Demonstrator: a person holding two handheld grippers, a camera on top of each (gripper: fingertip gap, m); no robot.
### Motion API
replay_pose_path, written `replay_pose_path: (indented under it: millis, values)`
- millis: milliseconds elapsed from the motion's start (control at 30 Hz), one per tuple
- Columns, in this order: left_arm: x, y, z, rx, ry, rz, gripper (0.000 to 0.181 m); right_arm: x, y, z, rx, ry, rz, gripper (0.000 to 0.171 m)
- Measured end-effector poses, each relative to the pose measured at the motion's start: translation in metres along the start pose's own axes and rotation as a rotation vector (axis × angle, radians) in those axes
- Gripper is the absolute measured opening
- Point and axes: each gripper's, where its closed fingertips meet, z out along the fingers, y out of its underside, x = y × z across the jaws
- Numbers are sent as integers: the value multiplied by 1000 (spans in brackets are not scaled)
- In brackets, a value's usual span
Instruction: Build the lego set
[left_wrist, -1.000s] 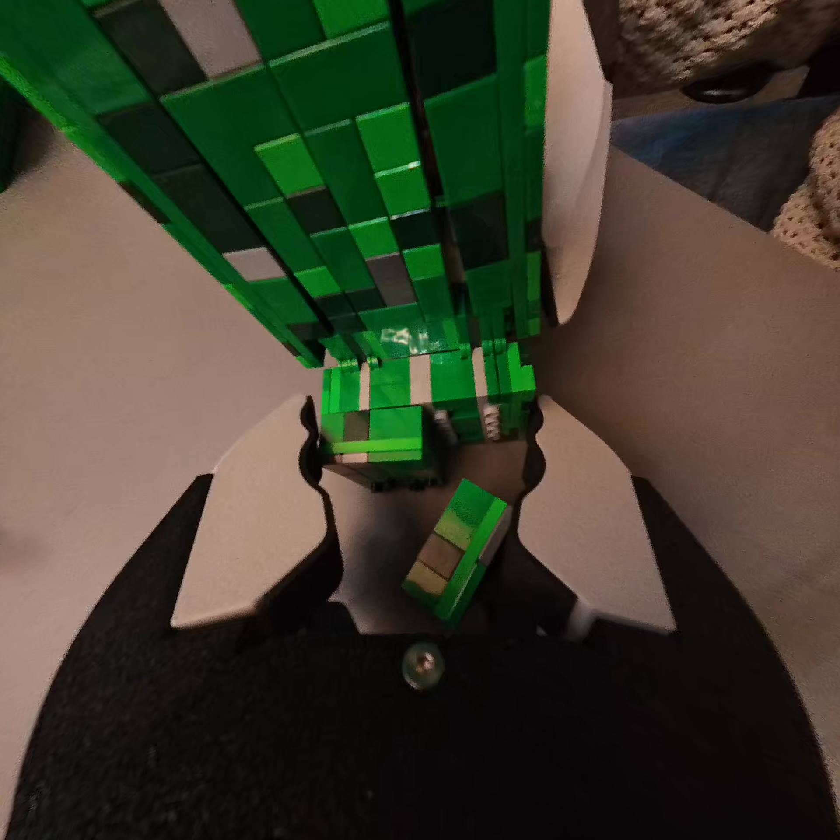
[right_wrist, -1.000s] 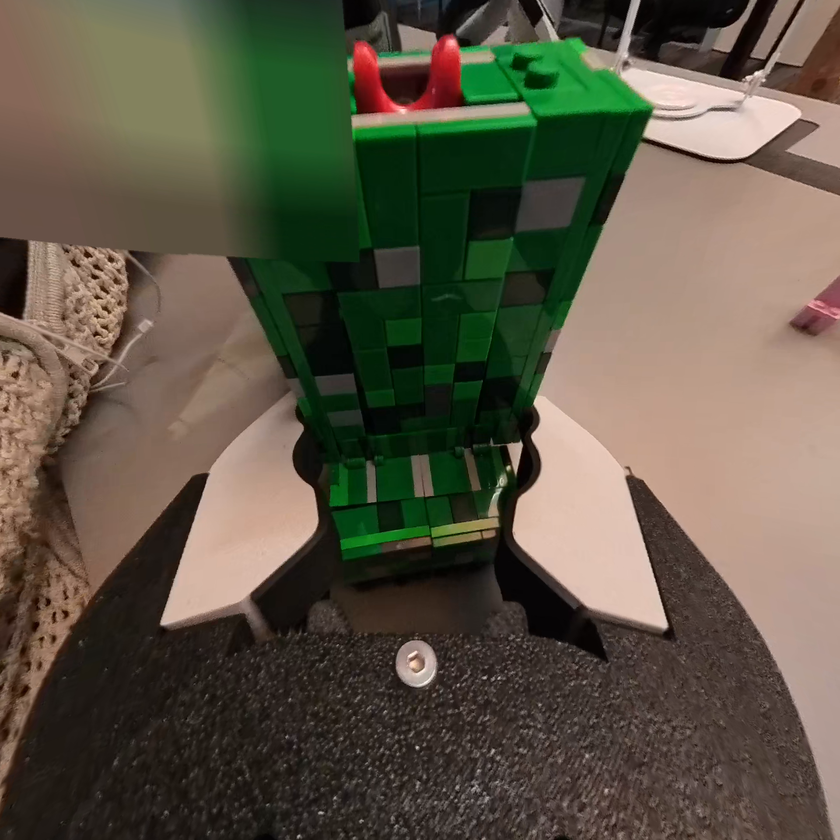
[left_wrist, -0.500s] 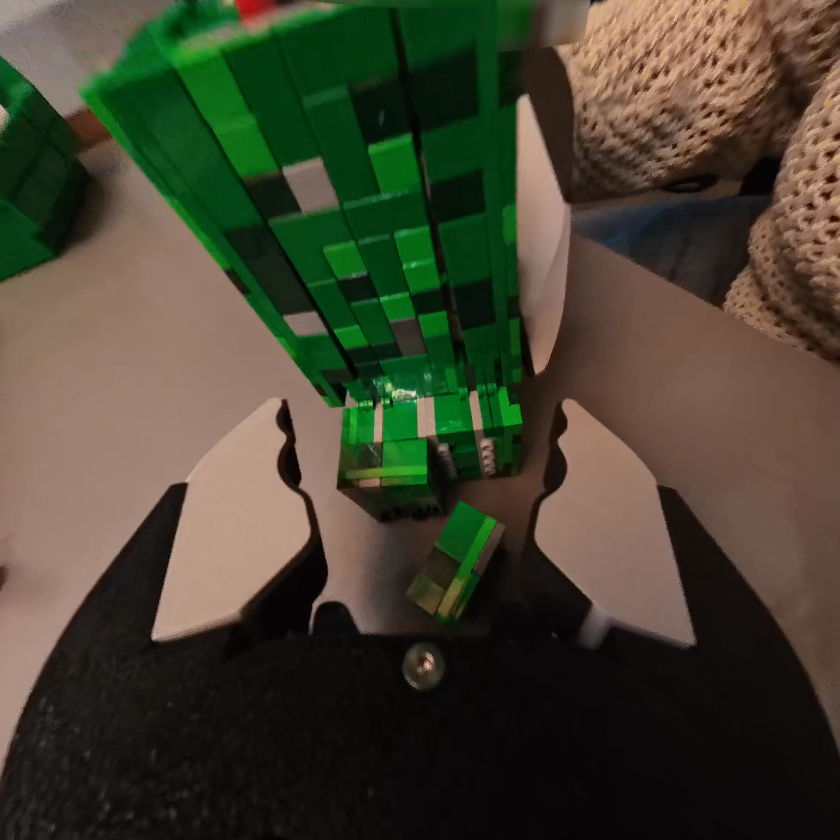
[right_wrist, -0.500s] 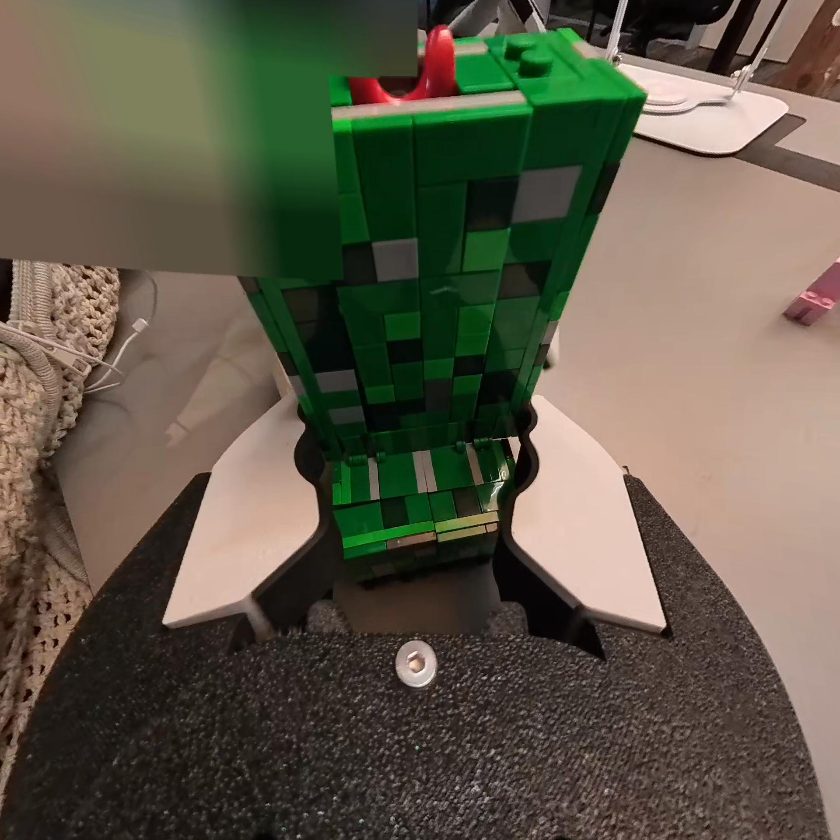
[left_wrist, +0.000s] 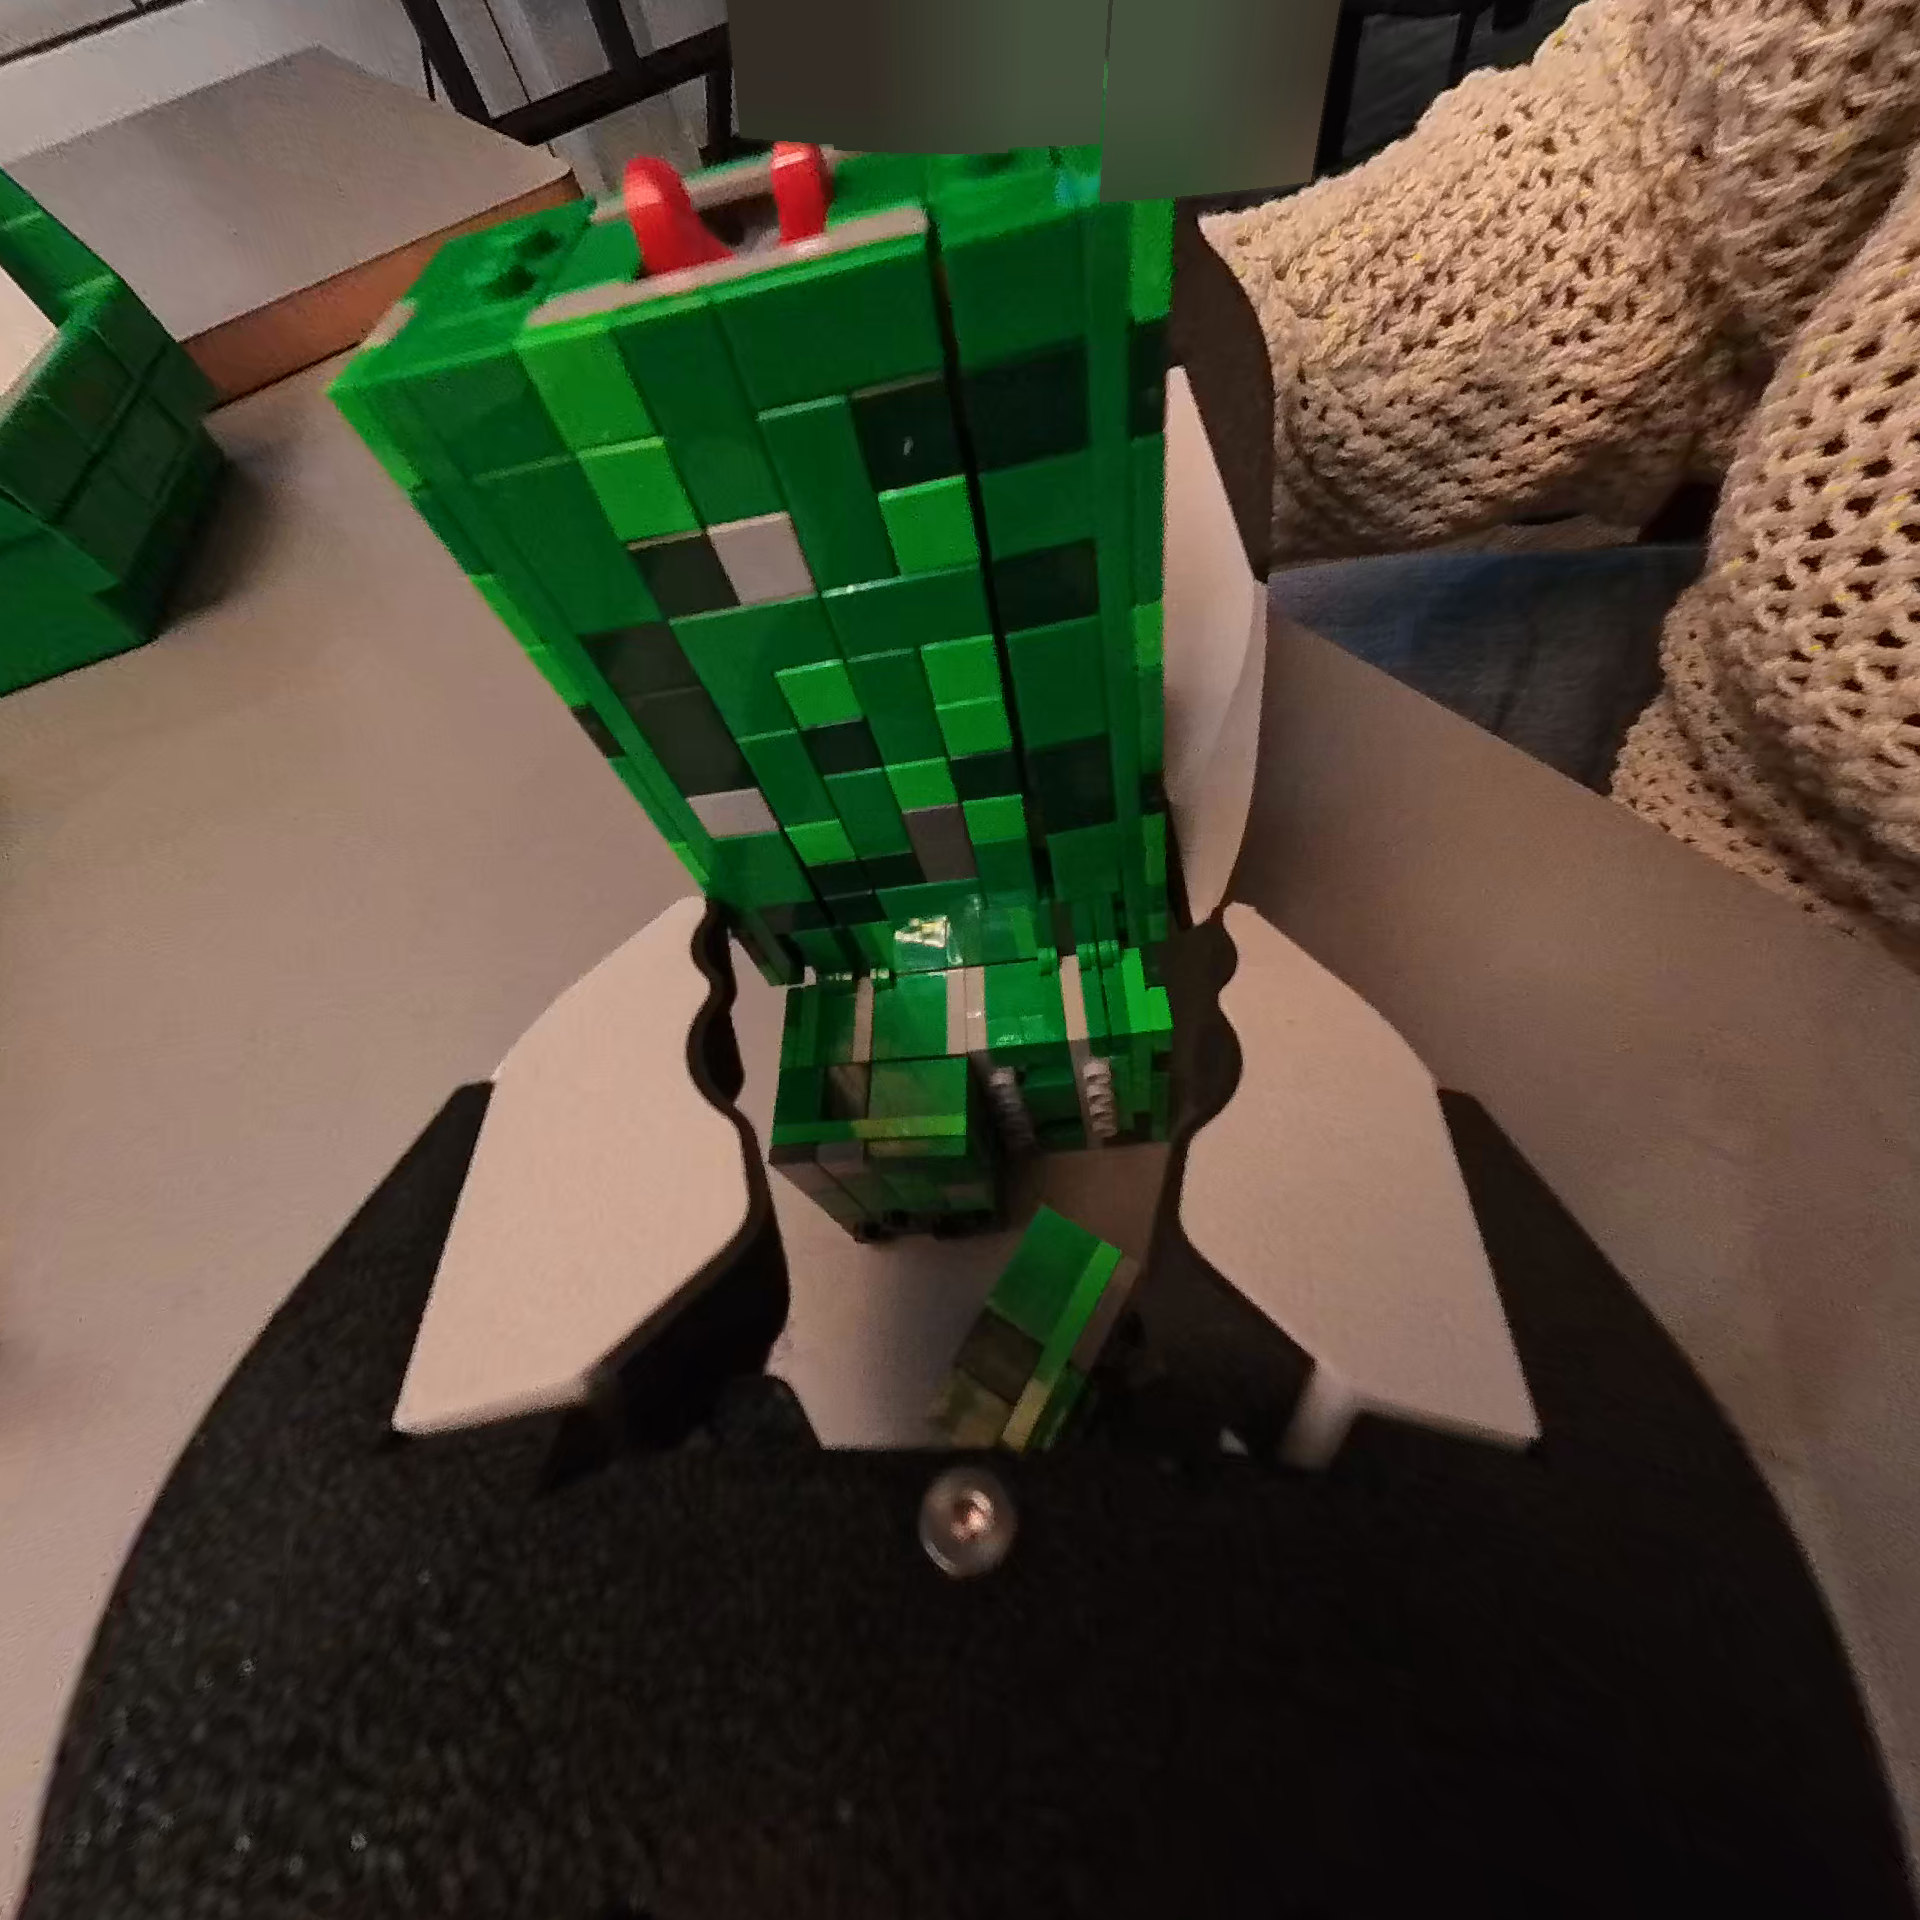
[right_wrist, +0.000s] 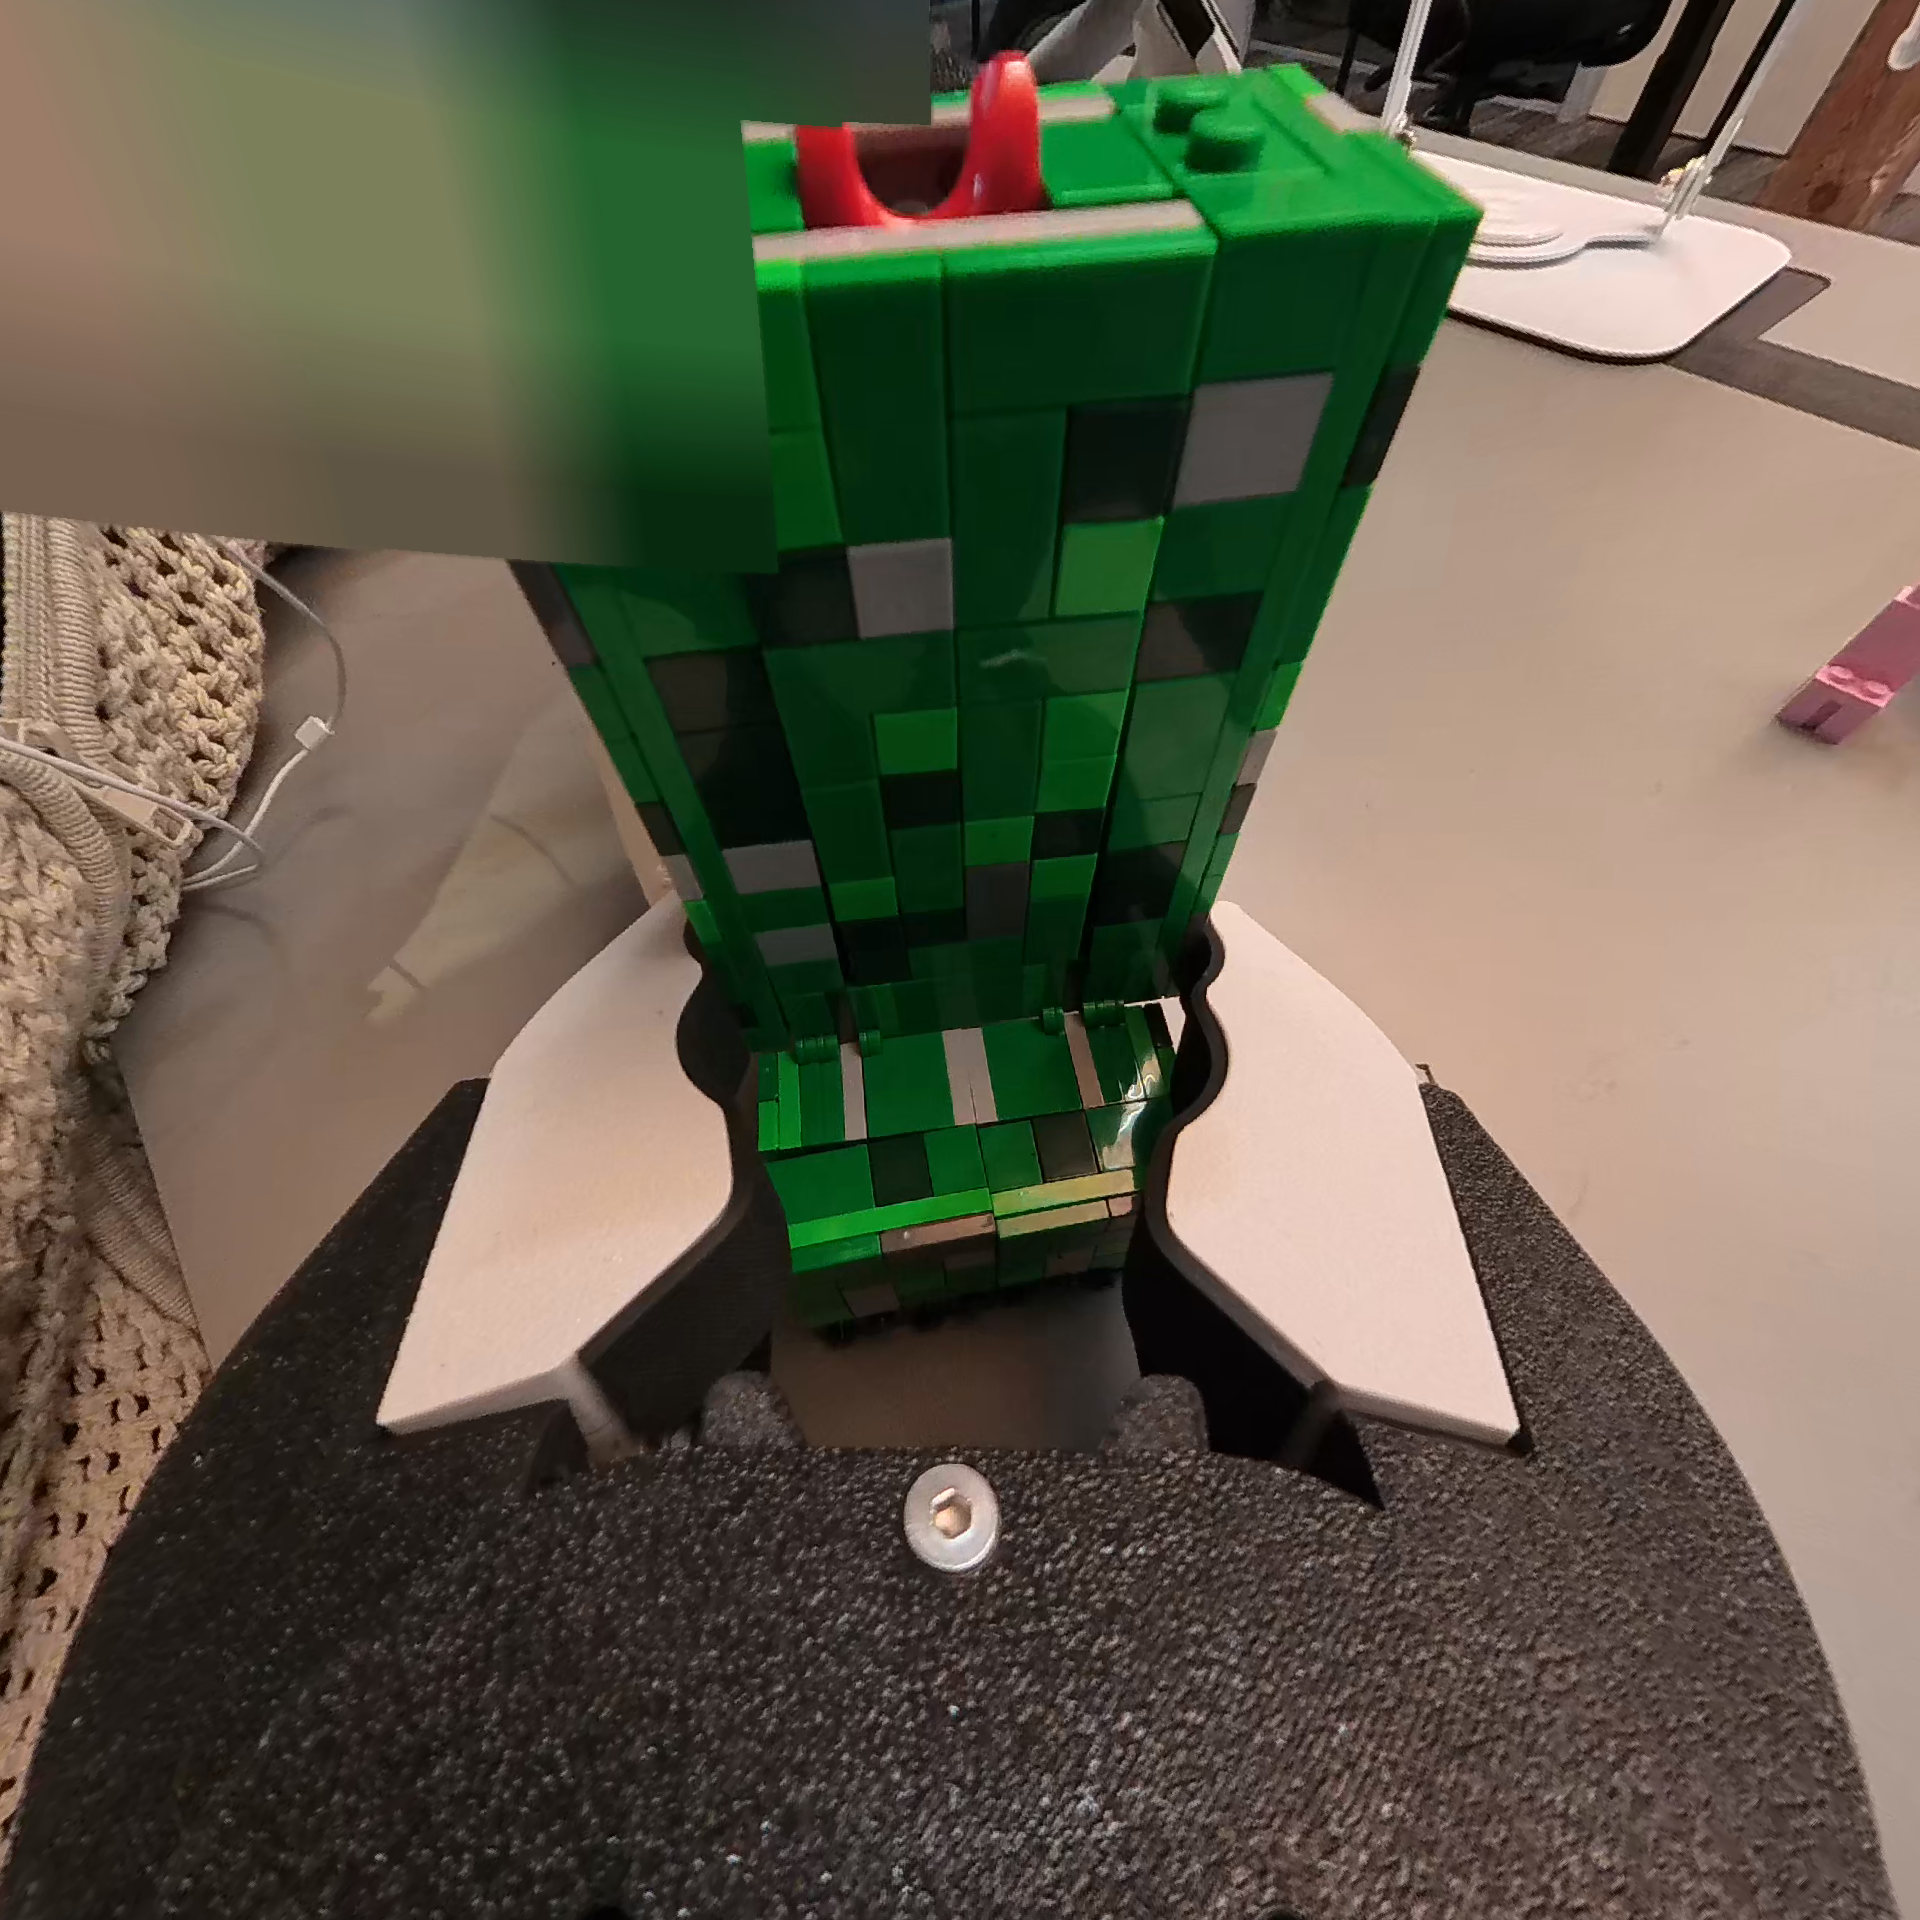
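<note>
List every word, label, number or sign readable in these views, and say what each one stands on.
None. No writing shows in either view.
The green lego figure, its loose green piece, the table and both grippers, left and right, show no print.
The blurred patches at the top of both views are masks, not signs.

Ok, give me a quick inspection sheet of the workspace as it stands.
Surface: beige table, mostly bare.
Job's things: tall green lego body upright, red piece in its top; one foot block attached; loose foot block lying tilted beside it.
Clutter: second green build; pink piece; white pad.
Grippers: right gripper shut on the body's base; left gripper open around the feet.
Cables: white cable at table edge.
Surroundings: knitted sleeve.
</note>
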Motion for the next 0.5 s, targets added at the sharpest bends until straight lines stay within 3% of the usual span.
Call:
replay_pose_path:
  millis: [500]
  values:
    - [-1,2,2,1,5,-20,80,-1,0,-1,0,-4,-10,81]
